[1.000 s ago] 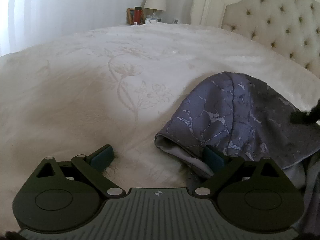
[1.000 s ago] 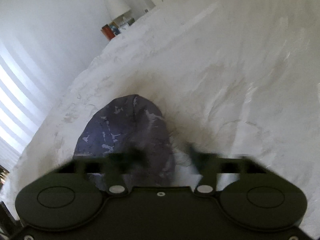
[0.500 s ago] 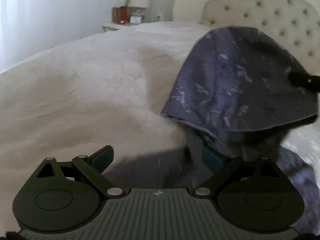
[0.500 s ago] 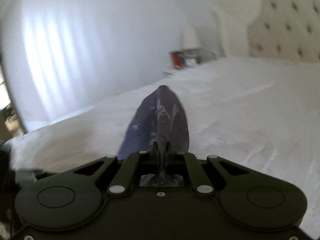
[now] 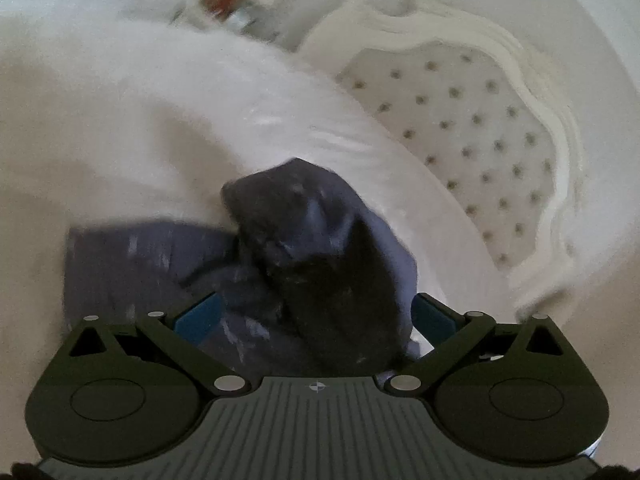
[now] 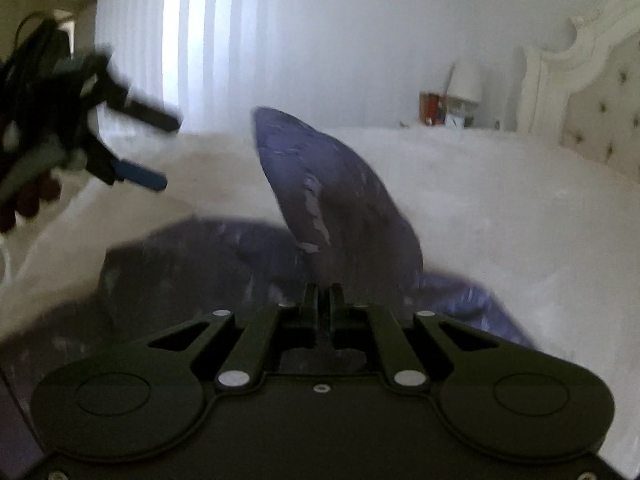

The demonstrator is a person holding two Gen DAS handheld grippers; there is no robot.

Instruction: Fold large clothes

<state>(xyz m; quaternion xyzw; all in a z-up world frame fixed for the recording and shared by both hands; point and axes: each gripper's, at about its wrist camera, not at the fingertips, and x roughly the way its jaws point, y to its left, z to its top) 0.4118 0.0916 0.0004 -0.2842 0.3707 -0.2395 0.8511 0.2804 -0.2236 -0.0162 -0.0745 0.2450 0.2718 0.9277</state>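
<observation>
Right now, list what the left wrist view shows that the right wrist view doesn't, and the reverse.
Left wrist only: the left gripper seen from behind, jaws wide, purple garment bunched between them, unpinched.

Right wrist only: the right gripper shut on a raised fold of that garment, sheer curtains, and the left gripper from outside.

Both: the white bedspread, tufted headboard, blurred nightstand items.

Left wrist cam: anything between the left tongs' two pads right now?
Yes. In the left wrist view a bunched fold of the purple garment fills the gap between the wide-open left tongs; whether the blue pads touch it is unclear.
</observation>
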